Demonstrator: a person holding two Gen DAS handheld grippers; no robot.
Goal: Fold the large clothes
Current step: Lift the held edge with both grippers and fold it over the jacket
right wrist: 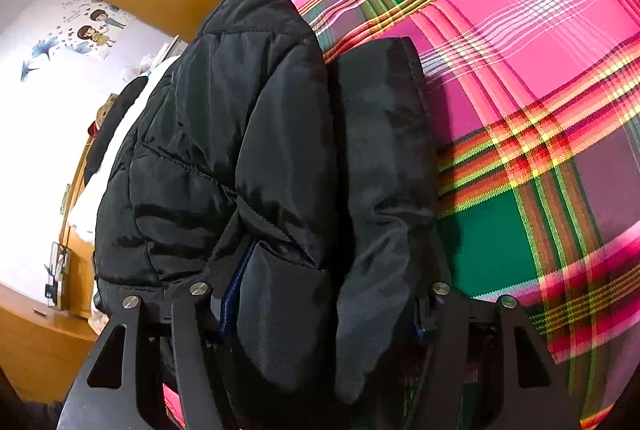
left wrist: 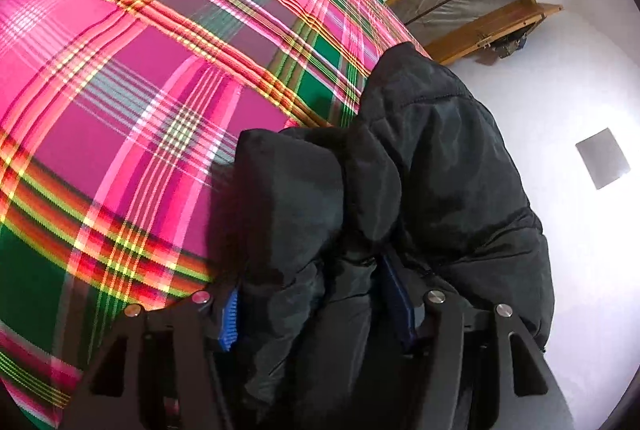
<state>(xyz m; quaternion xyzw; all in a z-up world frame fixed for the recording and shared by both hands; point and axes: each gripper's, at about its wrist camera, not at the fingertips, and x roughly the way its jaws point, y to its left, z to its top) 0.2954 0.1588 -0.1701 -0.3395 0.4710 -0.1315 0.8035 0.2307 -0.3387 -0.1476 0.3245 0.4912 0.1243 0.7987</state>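
My left gripper (left wrist: 316, 294) and right gripper (right wrist: 320, 294) each clamp a thick bunch of the black quilted puffer jacket (right wrist: 248, 134), jaws held fairly wide by padding, above the pink-and-green plaid bedspread (left wrist: 132, 78).

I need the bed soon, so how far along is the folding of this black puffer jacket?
Done: the black puffer jacket is already bunched into thick layers. In hand: the left gripper and right gripper each clamp a padded wad, lifted over the plaid bedcover. Left: lay it down, flatten, finish the fold.
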